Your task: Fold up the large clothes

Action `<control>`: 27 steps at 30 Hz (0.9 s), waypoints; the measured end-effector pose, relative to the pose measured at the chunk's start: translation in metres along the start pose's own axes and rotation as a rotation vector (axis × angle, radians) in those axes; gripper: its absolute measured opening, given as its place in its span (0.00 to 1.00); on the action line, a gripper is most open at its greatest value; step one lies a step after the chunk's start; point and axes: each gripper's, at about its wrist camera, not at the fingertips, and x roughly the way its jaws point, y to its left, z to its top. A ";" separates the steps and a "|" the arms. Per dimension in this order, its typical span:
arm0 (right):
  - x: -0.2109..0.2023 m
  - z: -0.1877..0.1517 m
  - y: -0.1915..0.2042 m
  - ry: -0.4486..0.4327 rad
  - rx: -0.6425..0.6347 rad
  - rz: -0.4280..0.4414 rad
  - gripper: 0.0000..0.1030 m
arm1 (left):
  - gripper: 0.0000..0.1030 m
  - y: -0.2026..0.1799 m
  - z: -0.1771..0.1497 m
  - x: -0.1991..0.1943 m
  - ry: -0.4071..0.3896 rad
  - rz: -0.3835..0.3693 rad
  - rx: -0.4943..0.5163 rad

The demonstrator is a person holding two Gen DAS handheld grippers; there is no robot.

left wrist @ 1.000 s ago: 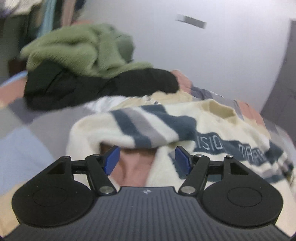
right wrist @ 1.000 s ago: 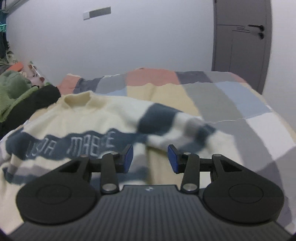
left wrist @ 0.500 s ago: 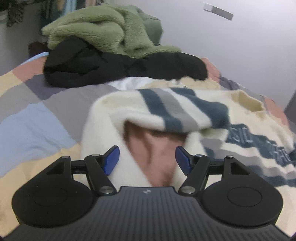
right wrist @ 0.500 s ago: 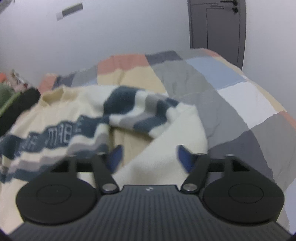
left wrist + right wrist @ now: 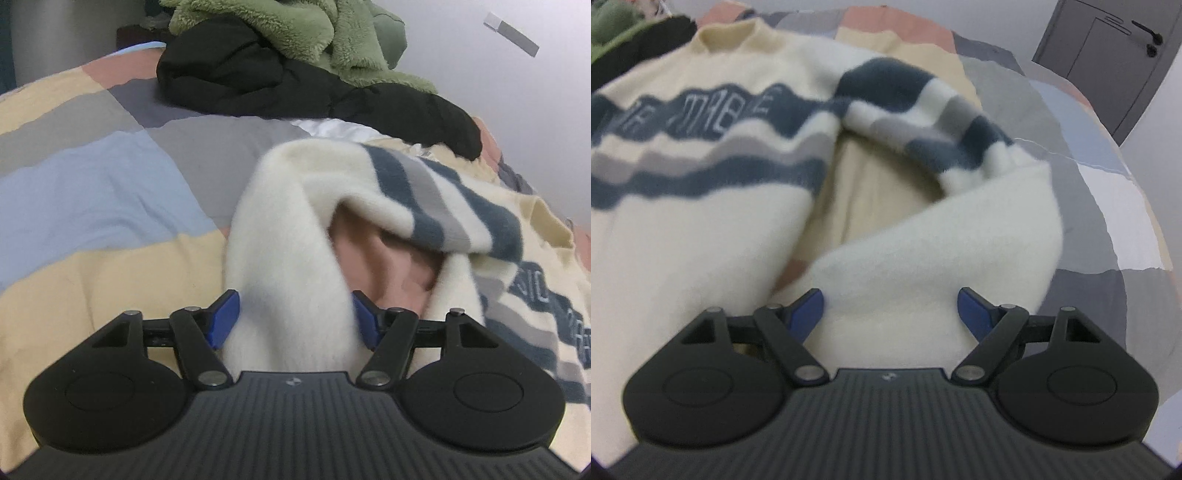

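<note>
My left gripper (image 5: 293,319) has just been closing, jaws half-wide, cream sleeve (image 5: 291,258) between the pads. My right gripper (image 5: 890,312) gapes wide around the other sleeve (image 5: 923,266), no pinch. Striped sweater (image 5: 701,110) on patchwork bedspread (image 5: 92,184), toward 12 o'clock.

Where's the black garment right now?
In the left wrist view the black garment lies heaped at the far end of the bed, under the green fleece, just beyond the striped cream sweater.
</note>
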 end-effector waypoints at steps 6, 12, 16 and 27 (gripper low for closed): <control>-0.005 -0.005 -0.006 0.015 -0.019 -0.056 0.10 | 0.20 0.018 0.003 -0.022 -0.030 -0.002 -0.088; -0.032 0.002 -0.066 -0.099 0.063 -0.129 0.03 | 0.17 0.049 0.045 -0.035 -0.029 -0.017 -0.148; -0.047 0.005 -0.140 -0.140 0.228 -0.113 0.02 | 0.16 0.067 0.086 -0.037 -0.093 0.059 -0.097; -0.041 0.007 -0.222 -0.161 0.448 0.072 0.05 | 0.16 0.096 0.169 0.045 -0.100 0.264 -0.019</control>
